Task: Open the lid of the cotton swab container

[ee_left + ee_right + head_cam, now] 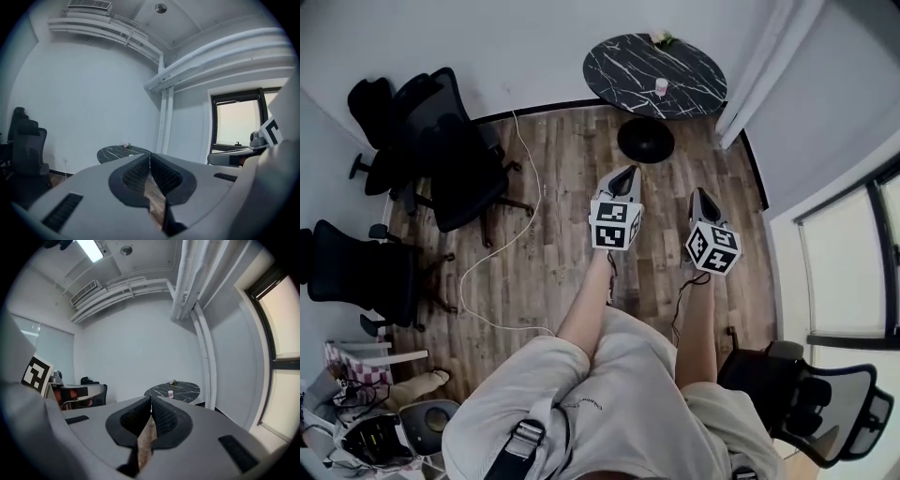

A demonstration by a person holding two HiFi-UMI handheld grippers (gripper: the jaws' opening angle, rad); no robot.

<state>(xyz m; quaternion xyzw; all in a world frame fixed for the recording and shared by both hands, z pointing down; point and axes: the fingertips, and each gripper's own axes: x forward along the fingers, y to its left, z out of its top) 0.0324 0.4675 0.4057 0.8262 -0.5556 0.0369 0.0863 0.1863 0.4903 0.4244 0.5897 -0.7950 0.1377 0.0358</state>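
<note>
Both forearms reaching forward side by side, well short of table [614,64]. Left gripper [629,172] and right gripper [699,195] pointing toward table, jaws closed, gripping nothing. Container [661,86] sitting on table.

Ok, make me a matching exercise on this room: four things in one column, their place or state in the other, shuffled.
1 cotton swab container
2 white cable
3 black office chairs
4 left gripper

A shut and empty, held in the air
B on the round marble table
C at the left of the head view
D trailing across the wooden floor

Pairs: 1-B, 2-D, 3-C, 4-A.
</note>
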